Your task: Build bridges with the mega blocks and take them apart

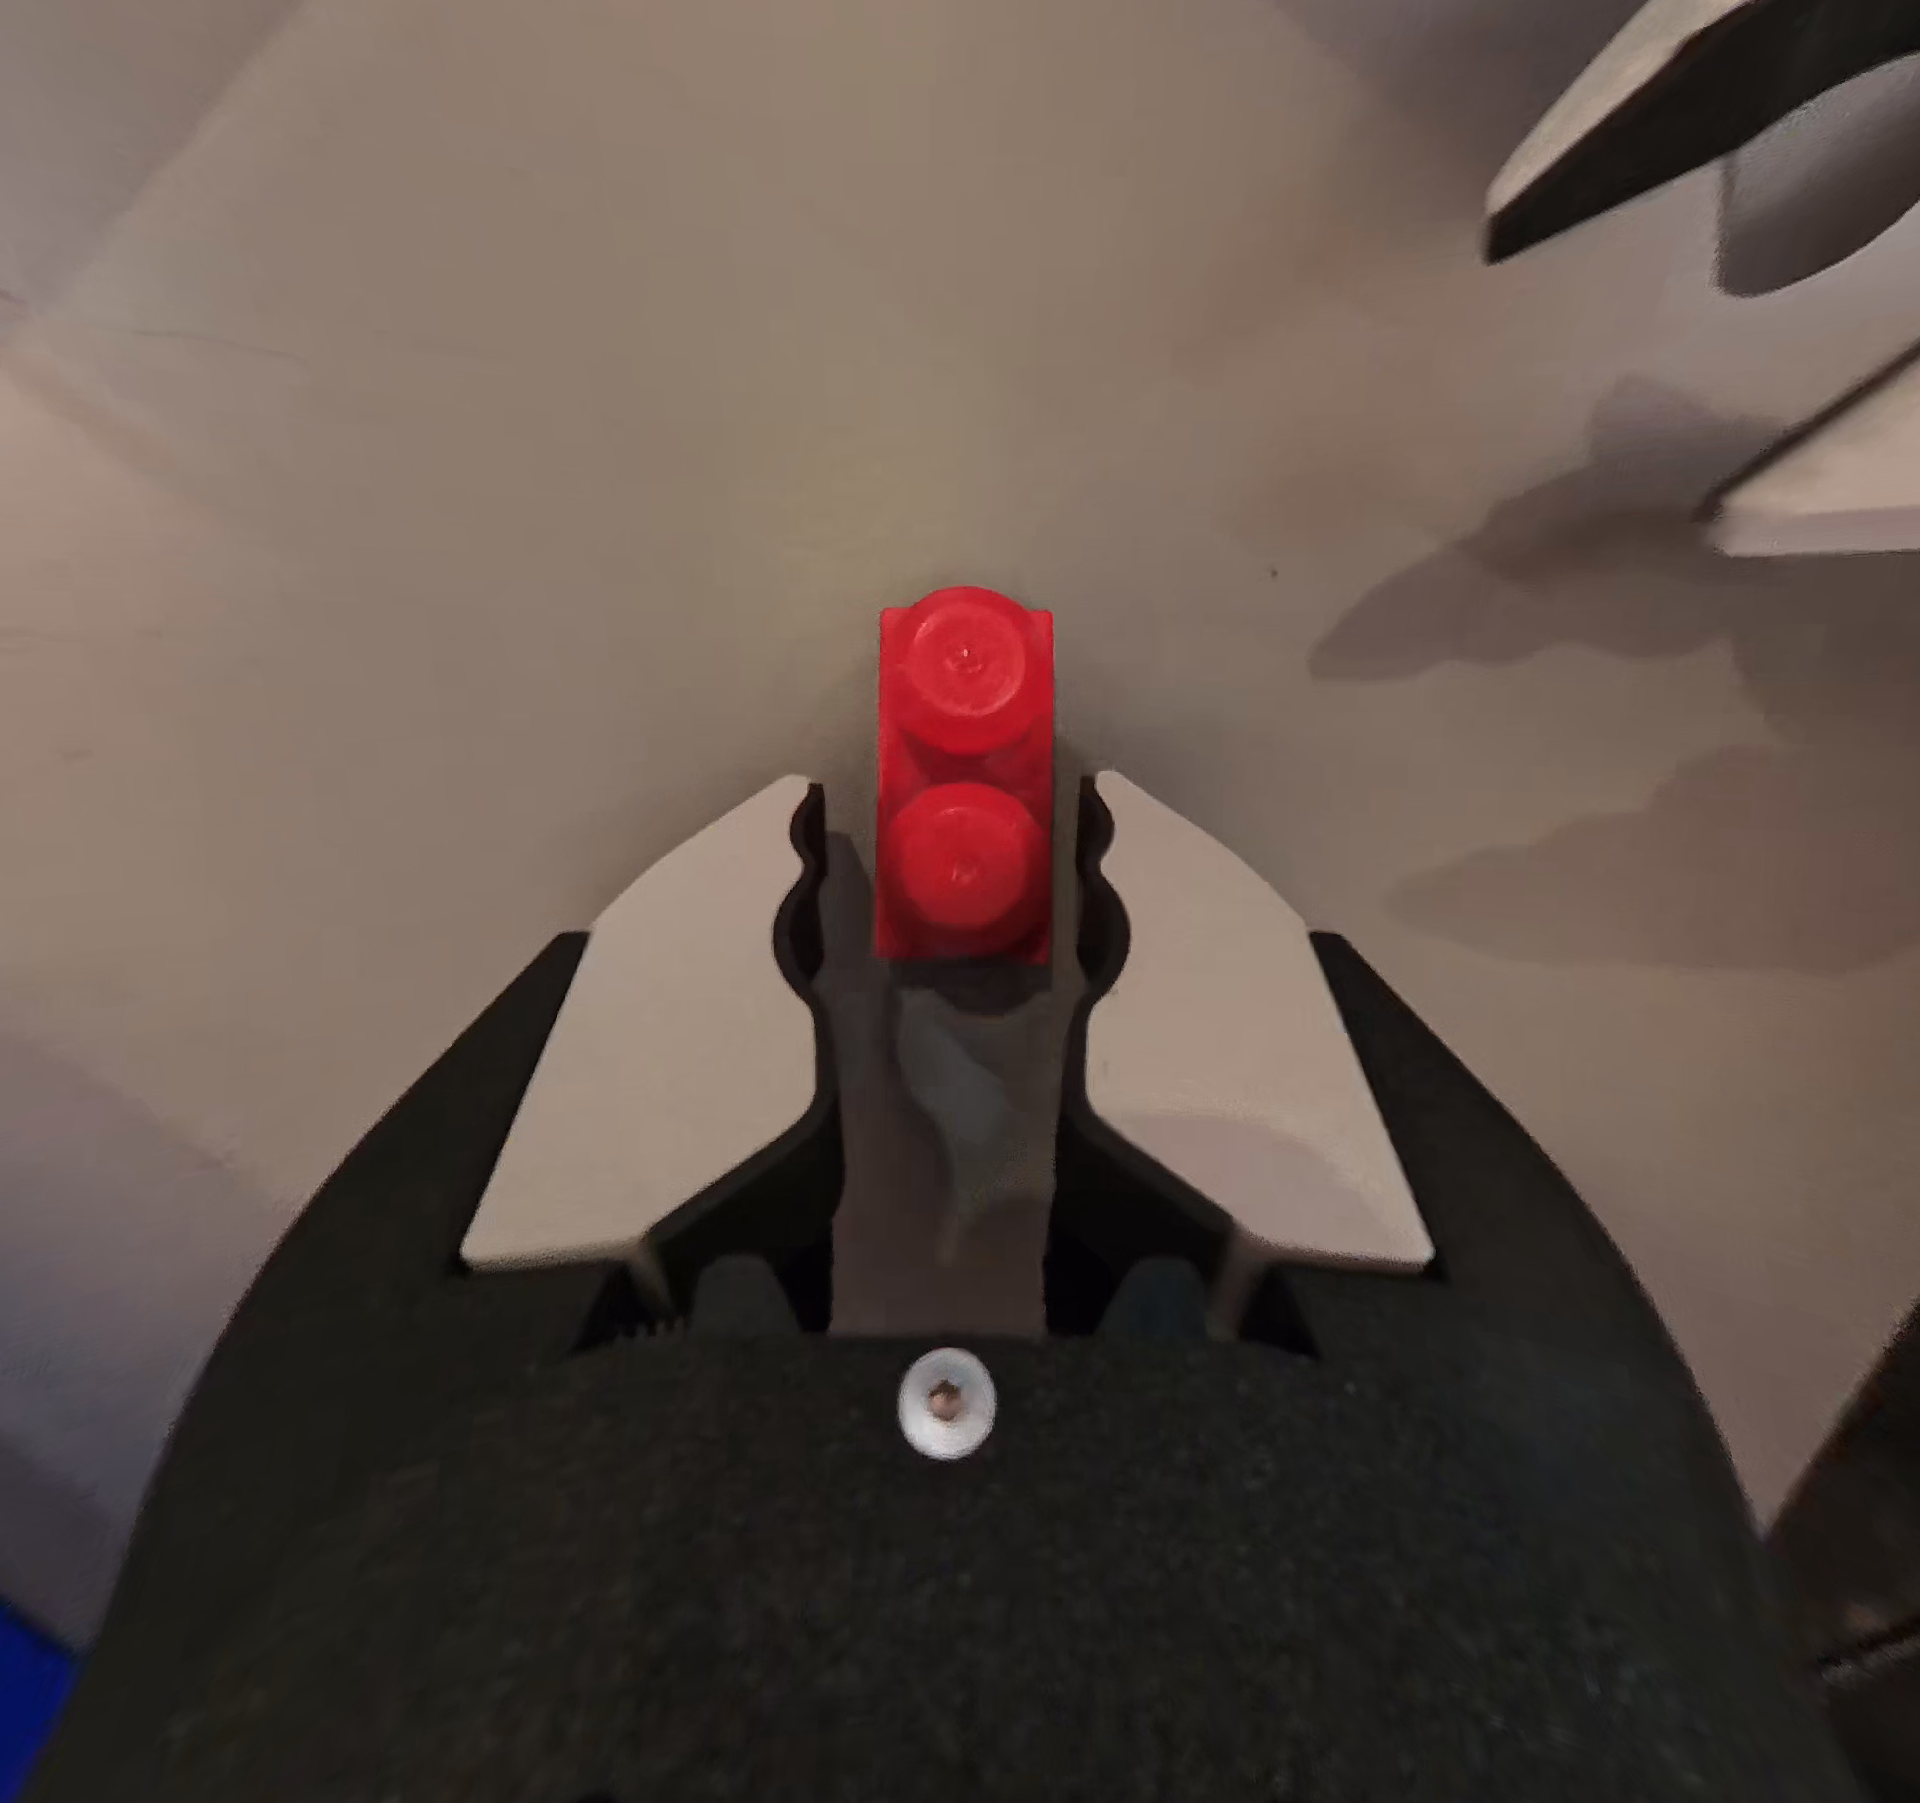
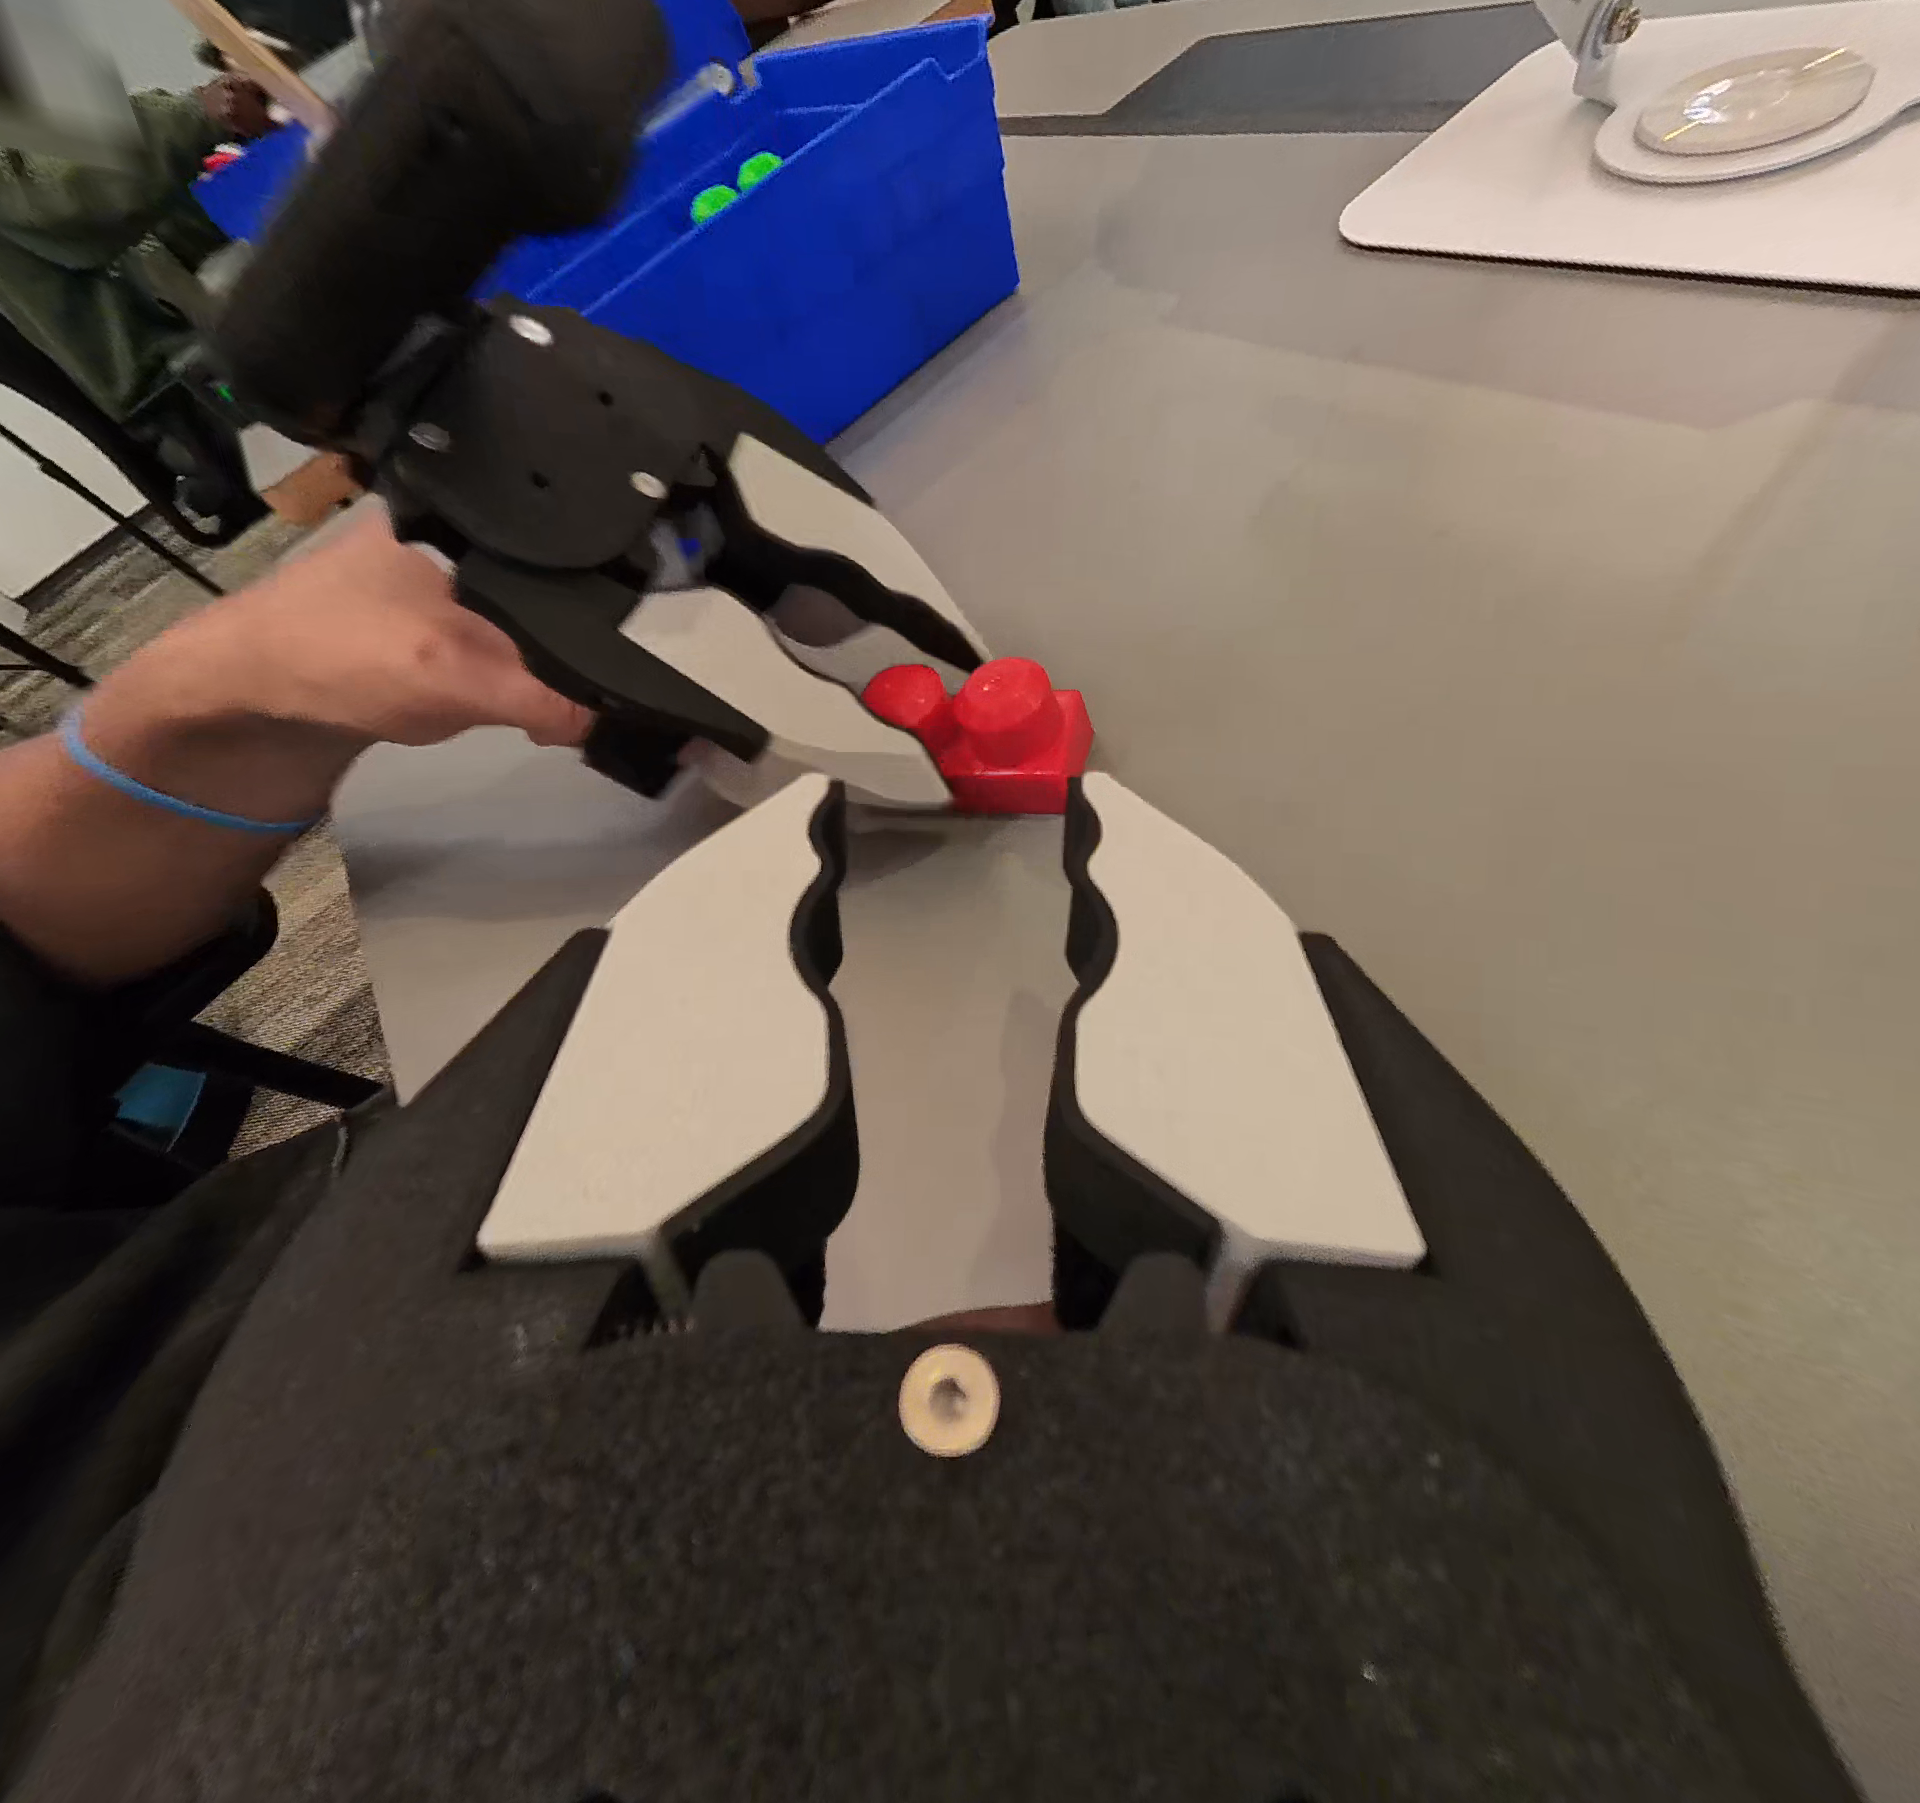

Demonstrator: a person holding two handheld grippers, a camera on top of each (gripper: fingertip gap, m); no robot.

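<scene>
Left wrist view showed the left tool pointed down at a red two-stud block standing on the grey worktop. The tool's fingers flanked the block's near half with a narrow gap on each side, so the jaws stood open and not gripping. At the upper right edge, the right tool's fingers were cut off by the frame and blurred.

Right wrist view showed the right tool empty, jaws apart, its tips just short of the block. The left tool partly hid the block's far side; the hand holding it was blurred. A blue bin behind held green blocks, mostly hidden by its walls. A white stand base was cut off at the right. No legible writing was visible.
</scene>
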